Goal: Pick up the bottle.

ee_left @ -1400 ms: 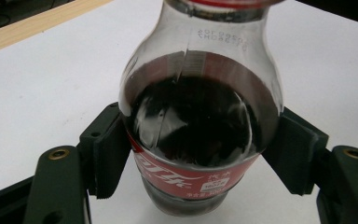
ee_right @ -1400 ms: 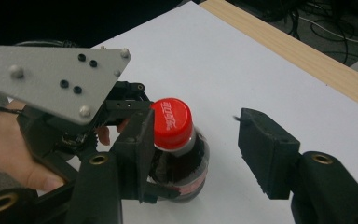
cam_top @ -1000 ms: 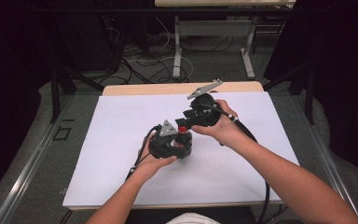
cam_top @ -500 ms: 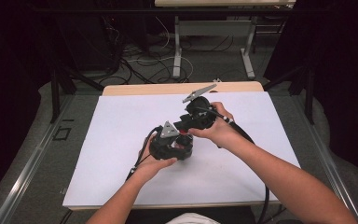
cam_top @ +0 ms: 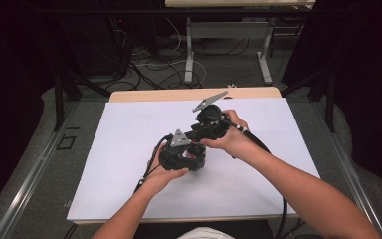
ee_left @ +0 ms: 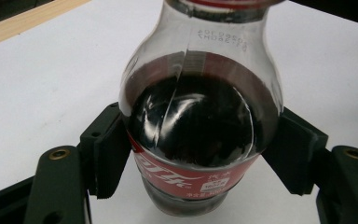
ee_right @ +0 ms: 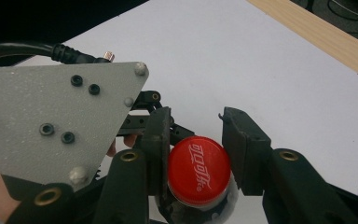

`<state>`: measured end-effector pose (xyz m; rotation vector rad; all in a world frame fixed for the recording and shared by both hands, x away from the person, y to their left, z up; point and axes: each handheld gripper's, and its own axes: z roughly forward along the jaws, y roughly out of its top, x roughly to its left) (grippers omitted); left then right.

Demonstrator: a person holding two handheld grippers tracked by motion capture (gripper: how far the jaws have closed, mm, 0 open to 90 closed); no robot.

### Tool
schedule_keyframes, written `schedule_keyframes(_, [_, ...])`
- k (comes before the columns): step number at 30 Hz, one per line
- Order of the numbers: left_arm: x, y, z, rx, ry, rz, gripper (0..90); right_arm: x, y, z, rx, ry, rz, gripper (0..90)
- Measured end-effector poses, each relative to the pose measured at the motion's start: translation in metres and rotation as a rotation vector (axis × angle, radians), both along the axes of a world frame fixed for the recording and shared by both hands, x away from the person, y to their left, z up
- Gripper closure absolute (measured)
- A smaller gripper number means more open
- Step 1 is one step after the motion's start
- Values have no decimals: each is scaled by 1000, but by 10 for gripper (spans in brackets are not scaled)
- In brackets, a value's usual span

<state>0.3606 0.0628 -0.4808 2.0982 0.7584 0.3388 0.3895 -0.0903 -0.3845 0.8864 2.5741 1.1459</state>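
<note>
A cola bottle (ee_left: pixel 200 121) with dark drink and a red label stands upright on the white table cover. My left gripper (ee_left: pixel 200 151) is shut on its body, one black pad (ee_left: pixel 109 149) pressing on each side. From above, my right gripper (ee_right: pixel 198 135) is shut on the bottle's red cap (ee_right: pixel 199 170), which sits between its two pads. In the high view the left gripper (cam_top: pixel 185 155) and the right gripper (cam_top: pixel 201 135) meet at the bottle (cam_top: pixel 195 152) in the middle of the table.
The white cover (cam_top: pixel 119 149) spreads over the table, with a wooden strip (cam_top: pixel 179 94) at the far edge. The left gripper's grey plate (ee_right: pixel 51 121) lies close beside the right jaws. Table legs and cables stand on the floor beyond.
The right gripper has drawn slightly lower and closer over the left gripper and the bottle. The left hand has stayed still.
</note>
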Motion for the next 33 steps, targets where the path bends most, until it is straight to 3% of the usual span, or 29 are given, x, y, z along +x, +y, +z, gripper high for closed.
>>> schedule_keyframes(5, [0, 0, 1, -2, -5, -8, 303, 0, -1, 2, -5, 2, 23, 629])
schedule_keyframes(12, [-3, -1, 2, -1, 5, -28, 304, 5, -4, 5, -30, 15, 119, 632])
schedule_keyframes(14, [-3, -1, 2, -2, -12, -29, 304, 5, -5, 6, -37, 33, 140, 632])
schedule_keyframes(17, [-4, 0, 4, -5, 11, -49, 304, 6, -6, 7, -43, 34, 173, 633])
schedule_keyframes(18, [-4, 0, 3, -21, -2, -51, 304, 10, -7, 8, -40, 26, 218, 633])
schedule_keyframes(21, [-4, 1, 4, -17, 0, -64, 304, 12, -7, 11, -61, 17, 310, 633])
schedule_keyframes(23, [-5, 1, 4, -22, -10, -71, 303, 13, -7, 12, -67, 26, 337, 633])
schedule_keyframes(24, [-5, 1, 5, -25, -7, -71, 303, 16, -8, 13, -77, 25, 389, 631])
schedule_keyframes(26, [-5, 1, 5, -28, -4, -62, 303, 18, -8, 13, -71, 6, 408, 627])
schedule_keyframes(30, [-3, 5, 7, -39, 1, -40, 303, 10, -5, 12, -53, -13, 281, 495])
schedule_keyframes(31, [-3, 5, 7, -39, 1, -40, 303, 10, -5, 12, -53, -13, 281, 495])
schedule_keyframes(32, [-3, 6, 7, -41, 2, -32, 303, 5, -3, 13, -25, -7, 194, 478])
schedule_keyframes(33, [-2, 7, 8, -43, 0, -22, 303, 1, -3, 15, -38, -8, 139, 480])
